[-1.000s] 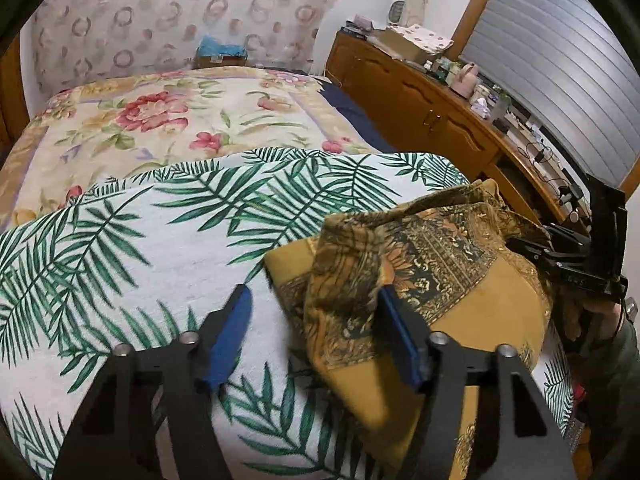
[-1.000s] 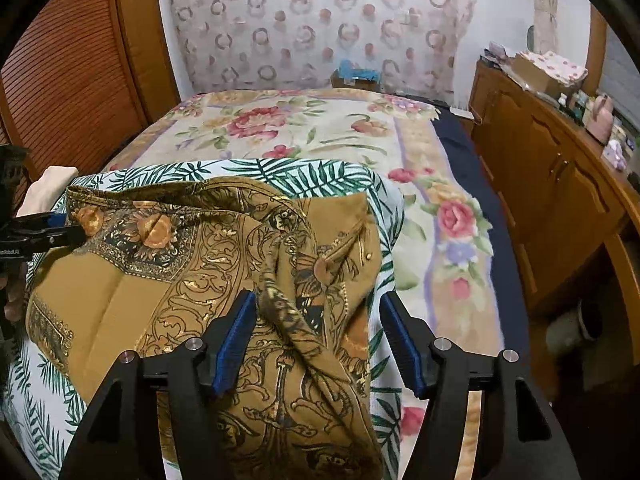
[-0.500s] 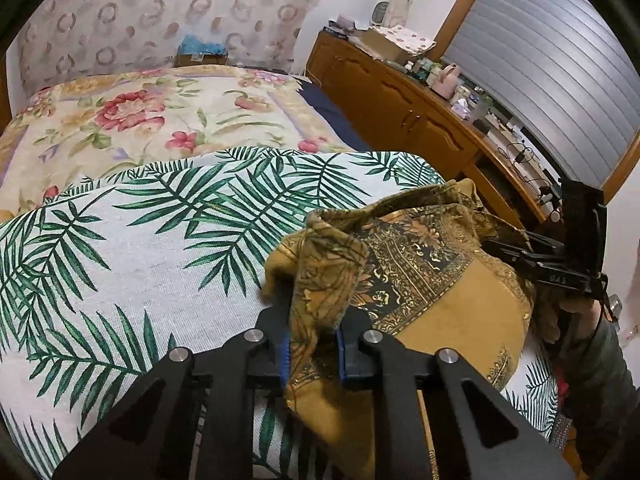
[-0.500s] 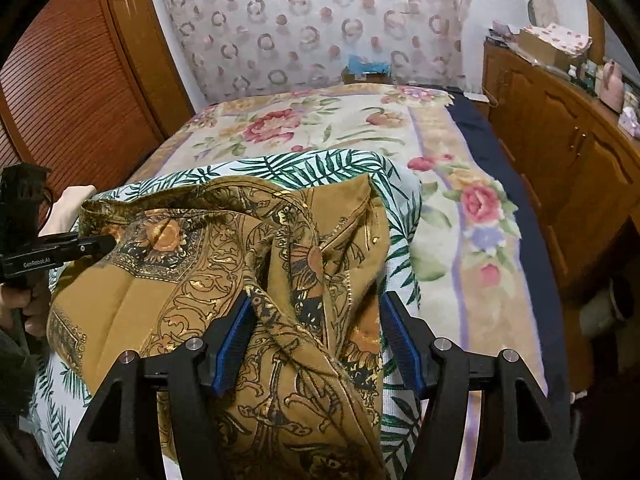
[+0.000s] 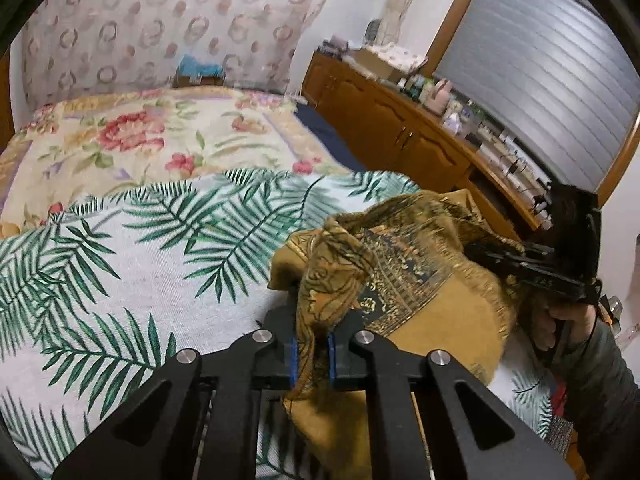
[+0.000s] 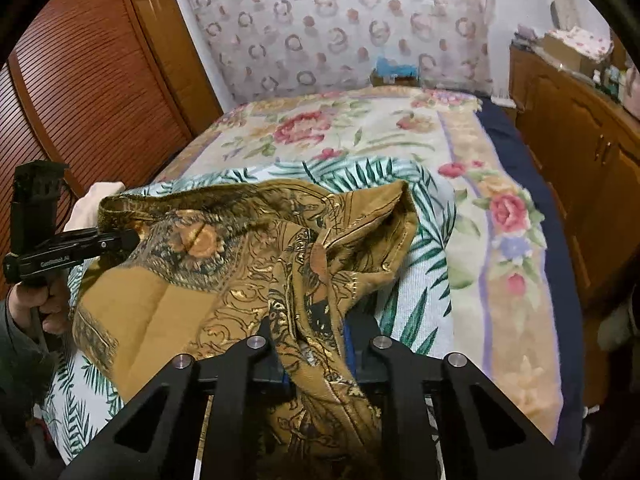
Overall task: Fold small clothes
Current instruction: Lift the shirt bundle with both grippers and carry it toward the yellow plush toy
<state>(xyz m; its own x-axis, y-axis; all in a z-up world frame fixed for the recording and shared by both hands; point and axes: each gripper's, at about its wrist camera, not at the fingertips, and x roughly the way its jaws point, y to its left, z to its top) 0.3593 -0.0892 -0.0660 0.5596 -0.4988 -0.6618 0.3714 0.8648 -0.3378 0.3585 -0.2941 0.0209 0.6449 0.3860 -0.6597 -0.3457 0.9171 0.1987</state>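
Observation:
A mustard-gold patterned garment (image 5: pixel 420 280) lies bunched on a palm-leaf print cloth (image 5: pixel 140 264) on the bed. My left gripper (image 5: pixel 311 354) is shut on a fold at the garment's left edge. In the right wrist view the same garment (image 6: pixel 224 280) spreads leftward, and my right gripper (image 6: pixel 314 360) is shut on a bunched fold at its right side. The right gripper also shows at the garment's far side in the left wrist view (image 5: pixel 532 264). The left gripper shows at the left edge of the right wrist view (image 6: pixel 72 252).
A floral bedspread (image 6: pixel 360 136) covers the bed beyond the palm-leaf cloth (image 6: pixel 424 276). A wooden cabinet (image 5: pixel 400 136) with several small items runs along the right. A slatted wooden wardrobe (image 6: pixel 80 92) stands on the left. A patterned curtain (image 6: pixel 340 28) hangs behind the bed.
My left gripper closed on the garment's left fold first. My right gripper then closed on the bunched fold. Both have lifted the cloth slightly.

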